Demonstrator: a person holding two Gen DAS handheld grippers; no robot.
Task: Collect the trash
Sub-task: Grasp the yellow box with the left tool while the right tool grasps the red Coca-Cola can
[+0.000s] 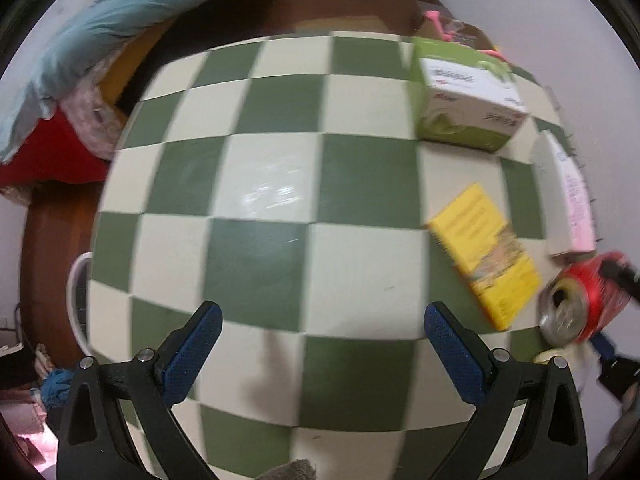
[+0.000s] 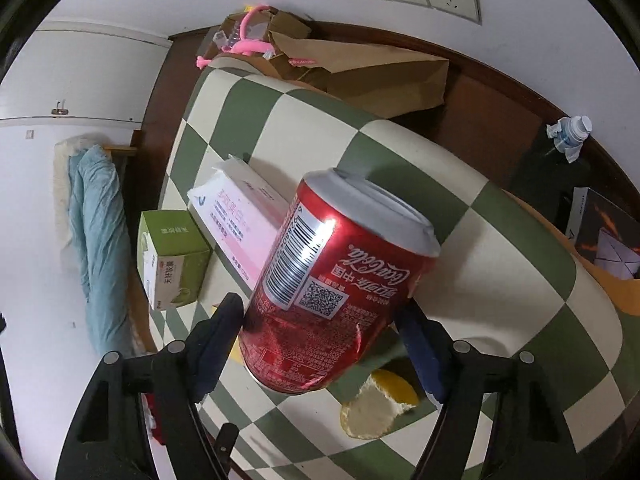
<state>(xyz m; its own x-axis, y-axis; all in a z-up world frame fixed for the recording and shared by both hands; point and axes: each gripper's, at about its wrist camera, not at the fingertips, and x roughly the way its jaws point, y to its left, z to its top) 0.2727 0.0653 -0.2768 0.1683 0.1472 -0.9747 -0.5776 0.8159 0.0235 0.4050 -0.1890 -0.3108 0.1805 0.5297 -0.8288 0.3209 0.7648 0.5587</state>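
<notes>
My right gripper [image 2: 320,320] is shut on a red Coca-Cola can [image 2: 332,280] and holds it tilted above the green-and-cream checked table [image 2: 500,280]. The can also shows at the right edge of the left wrist view [image 1: 580,300], with the right gripper's fingers around it. My left gripper [image 1: 322,320] is open and empty over the table's middle [image 1: 260,184]. A yellow box [image 1: 486,252] lies flat on the table, right of the left gripper. A piece of yellow citrus peel [image 2: 376,404] lies on the table under the can.
A green tissue box [image 1: 464,96] and a pink-and-white box [image 1: 568,200] stand at the table's far right; both also show in the right wrist view [image 2: 172,256] [image 2: 240,220]. A brown paper bag [image 2: 360,64] sits by the wall. A blue blanket [image 1: 100,28] lies beyond the table.
</notes>
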